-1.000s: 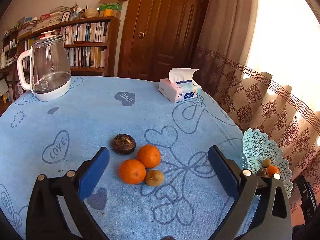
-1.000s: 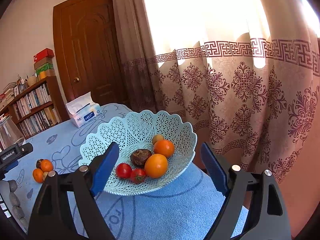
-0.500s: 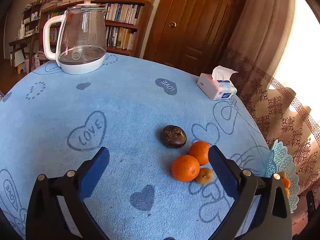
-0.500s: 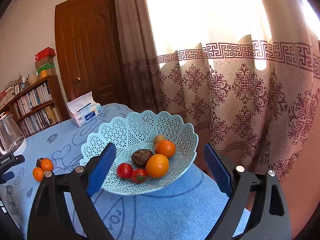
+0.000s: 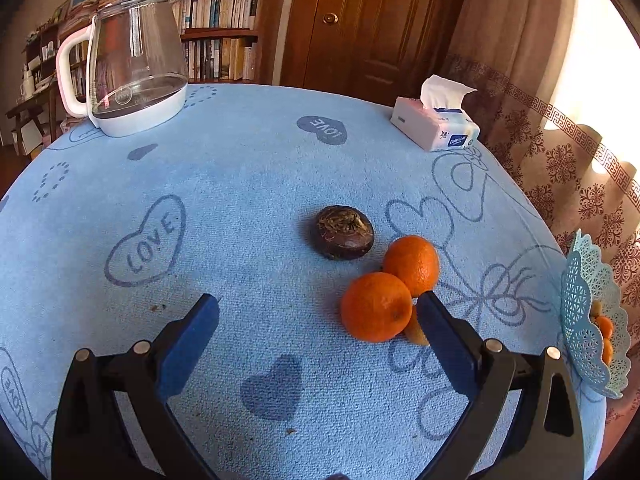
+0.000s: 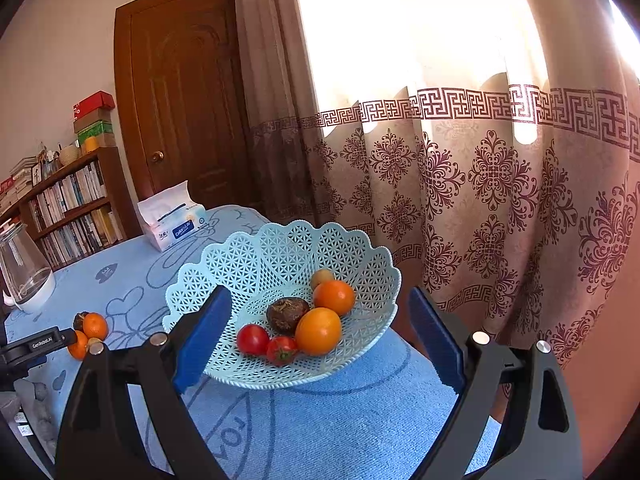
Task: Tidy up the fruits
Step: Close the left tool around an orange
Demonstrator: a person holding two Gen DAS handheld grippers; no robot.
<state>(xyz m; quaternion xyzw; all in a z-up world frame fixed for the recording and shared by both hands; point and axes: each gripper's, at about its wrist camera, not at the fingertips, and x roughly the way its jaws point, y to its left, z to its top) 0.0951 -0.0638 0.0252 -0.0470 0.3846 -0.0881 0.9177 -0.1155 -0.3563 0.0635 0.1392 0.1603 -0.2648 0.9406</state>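
left tongs (image 5: 318, 312) have dipped closer to the loose fruit, jaws apart and empty; the near orange (image 5: 376, 306) now sits at 2 o'clock, just inside the right pad. right tongs (image 6: 318, 318) have just been opening, nothing between them, facing the basket (image 6: 248, 264) at the table (image 5: 240, 184) edge. likely next: another pick for the basket.
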